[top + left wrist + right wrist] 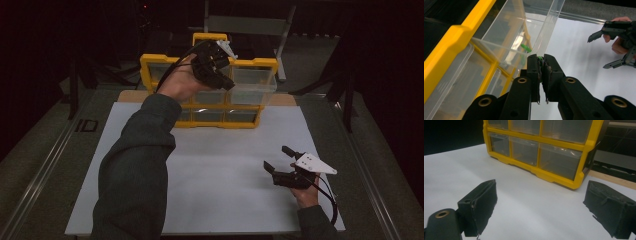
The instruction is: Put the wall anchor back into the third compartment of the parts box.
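Two grippers: one in each of the person's hands, over a white sheet [220, 165] that covers the table.
Left gripper [541, 62]: raised at the far side of the table, in front of the yellow organizer [150, 62]; seen in the high view at [226, 82].
Left jaws: pressed together, with only a thin slit between the pads.
Left hold: a small green piece [540, 58] is pinched at the very tips, and only its top edge peeps out.
Right gripper [278, 159]: low over the sheet near the table's right edge, close to the near side.
Right jaws: spread wide, nothing between them; the pads [482, 202] look frayed at their edges.
Organizer: stands upright at the far edge of the sheet, yellow frame with clear drawers in rows.
Pulled-out drawer [506, 32]: a clear drawer at the upper right of the organizer stands out from the frame, just beside the left gripper's tips.
Drawer contents: a second small green piece [526, 48] lies inside, near the drawer's front wall.
Lower drawers [526, 150]: pushed in; what they hold is too dim to tell.
Writing: no readable label or brand on the organizer or the grippers.
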The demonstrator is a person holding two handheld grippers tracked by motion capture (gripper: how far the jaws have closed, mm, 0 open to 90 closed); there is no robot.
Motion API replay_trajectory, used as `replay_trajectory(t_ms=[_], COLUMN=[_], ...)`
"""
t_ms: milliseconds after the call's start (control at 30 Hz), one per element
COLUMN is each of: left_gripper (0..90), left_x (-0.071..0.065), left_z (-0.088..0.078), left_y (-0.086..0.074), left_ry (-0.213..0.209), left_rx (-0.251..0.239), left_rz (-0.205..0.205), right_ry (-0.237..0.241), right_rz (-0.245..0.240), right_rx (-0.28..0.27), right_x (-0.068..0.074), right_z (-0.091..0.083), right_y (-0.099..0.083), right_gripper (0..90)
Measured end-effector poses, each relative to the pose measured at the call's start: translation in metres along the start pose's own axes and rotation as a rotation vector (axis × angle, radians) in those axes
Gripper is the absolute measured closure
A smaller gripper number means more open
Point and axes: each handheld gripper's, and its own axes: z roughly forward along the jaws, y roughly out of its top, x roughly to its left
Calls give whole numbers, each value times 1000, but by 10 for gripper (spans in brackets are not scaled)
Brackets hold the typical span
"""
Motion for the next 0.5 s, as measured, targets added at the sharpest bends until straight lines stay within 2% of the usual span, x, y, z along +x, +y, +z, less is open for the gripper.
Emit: replay_trajectory(t_ms=[267,500], left_gripper=[845,845], left_x=[4,8], left_z=[1,4], left_y=[9,19], left_ry=[-11,29], left_rx=[-40,-52], left_rz=[-20,-53], right_ry=[2,1], right_rz=[3,7], right_rx=[-1,-4], right_x=[0,0], right_z=[0,0], right_y=[0,0], right_gripper=[110,110])
